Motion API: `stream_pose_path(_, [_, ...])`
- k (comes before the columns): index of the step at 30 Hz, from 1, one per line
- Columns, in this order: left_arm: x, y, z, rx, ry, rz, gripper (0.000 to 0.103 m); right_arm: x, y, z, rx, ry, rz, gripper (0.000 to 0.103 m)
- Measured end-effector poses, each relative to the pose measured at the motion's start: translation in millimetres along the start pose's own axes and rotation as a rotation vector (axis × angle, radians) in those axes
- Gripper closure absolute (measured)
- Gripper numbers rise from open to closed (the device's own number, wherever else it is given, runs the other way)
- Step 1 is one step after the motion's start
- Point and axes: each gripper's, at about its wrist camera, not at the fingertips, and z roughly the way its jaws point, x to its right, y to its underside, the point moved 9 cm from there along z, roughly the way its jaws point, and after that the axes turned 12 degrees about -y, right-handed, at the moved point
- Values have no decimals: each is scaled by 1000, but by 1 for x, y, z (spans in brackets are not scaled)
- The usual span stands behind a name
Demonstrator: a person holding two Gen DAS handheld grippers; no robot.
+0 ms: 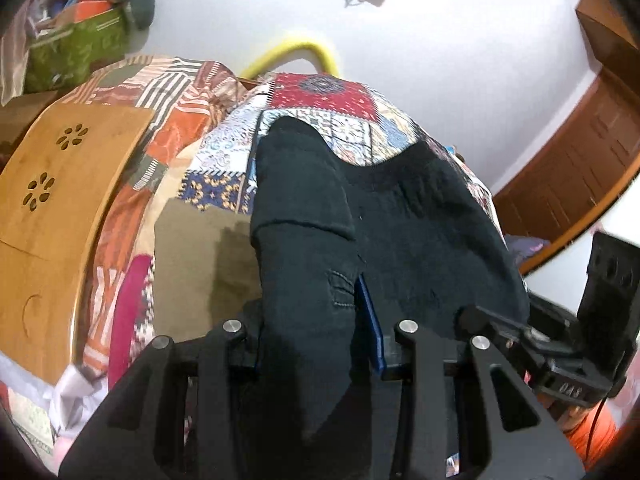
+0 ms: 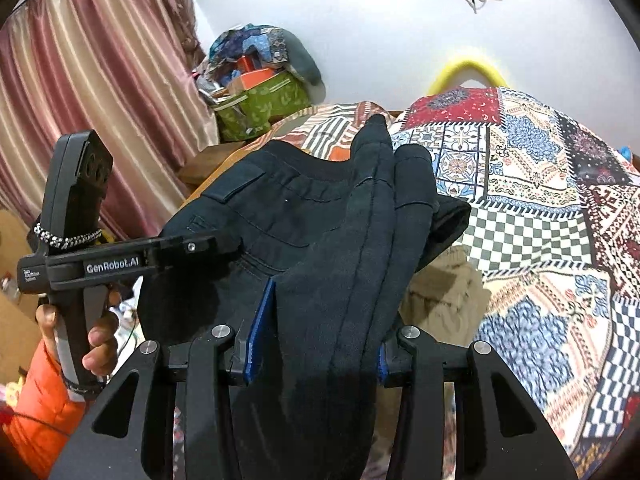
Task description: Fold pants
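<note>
The black pants (image 1: 312,216) hang lifted above the patchwork bed cover (image 1: 336,120). My left gripper (image 1: 316,336) is shut on a bunched fold of them near a stitched pocket. My right gripper (image 2: 316,344) is shut on another thick fold of the pants (image 2: 320,216). The waistband with a belt loop shows in the right wrist view, spread between the two grippers. The left gripper (image 2: 224,248) shows there from the side, clamped on the waistband edge. The right gripper body (image 1: 560,360) shows at the right of the left wrist view.
An olive-khaki garment (image 1: 192,264) lies on the bed under the pants. A bamboo lap tray (image 1: 60,200) lies on the bed's left side. A green box of clutter (image 2: 260,104) and pink curtains (image 2: 100,100) stand by the wall. A wooden door (image 1: 580,152) is at right.
</note>
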Motion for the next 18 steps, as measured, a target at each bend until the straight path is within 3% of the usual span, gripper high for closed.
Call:
stream_pose_path(6, [-24, -17, 48, -21, -32, -96, 66, 19, -7, 30, -17, 46, 21, 66])
stream_pose_path(11, [-47, 1, 98, -105, -103, -114, 66, 42, 9, 48, -73, 76, 77, 68])
stream_pose_path(16, [-56, 7, 97, -106, -76, -115, 53, 52, 30, 46, -125, 85, 64, 68])
stream_pose_path(18, [-58, 8, 91, -102, -88, -94, 53, 48, 31, 38, -128, 97, 41, 68])
